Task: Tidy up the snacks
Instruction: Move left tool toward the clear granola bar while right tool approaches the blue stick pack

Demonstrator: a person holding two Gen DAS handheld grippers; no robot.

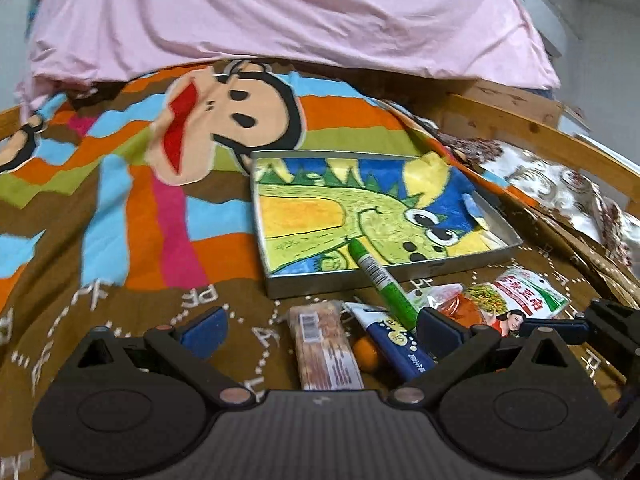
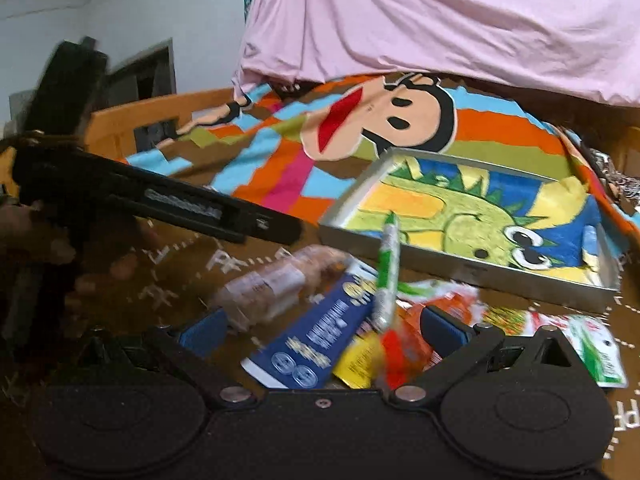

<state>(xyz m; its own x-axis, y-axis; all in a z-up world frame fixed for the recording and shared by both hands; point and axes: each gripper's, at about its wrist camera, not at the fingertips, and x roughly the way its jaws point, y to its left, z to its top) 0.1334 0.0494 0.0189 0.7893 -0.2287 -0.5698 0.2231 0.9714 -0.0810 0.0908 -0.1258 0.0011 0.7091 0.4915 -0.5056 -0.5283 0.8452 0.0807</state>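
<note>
The snacks lie in a loose heap on a brown stretch of the striped cartoon blanket (image 1: pixel 120 208), just in front of a shallow metal tray (image 1: pixel 432 270) lined with a green dinosaur cloth (image 1: pixel 360 212). A green tube (image 1: pixel 380 280) leans over the tray's near rim, its tip inside and its body resting across the pile — it crosses above a dark blue packet (image 1: pixel 396 344). Beside that packet sit a clear-wrapped biscuit bar (image 1: pixel 326 352) and a small orange round thing (image 1: pixel 366 354), partly hidden. To the right lies a white-and-green pouch (image 1: pixel 520 296) touching an orange-red wrapper (image 1: pixel 468 308).

The left gripper (image 1: pixel 320 326) hovers low over the heap, its blue-padded fingers spread wide with nothing between them. The right gripper (image 2: pixel 322 330) is likewise spread apart and empty, the blue packet and a yellow sachet (image 2: pixel 356 360) lying under its gap. A rumpled pink sheet (image 1: pixel 280 16) covers the far end of the bed, and a wooden rail (image 1: pixel 540 132) runs along the side.
</note>
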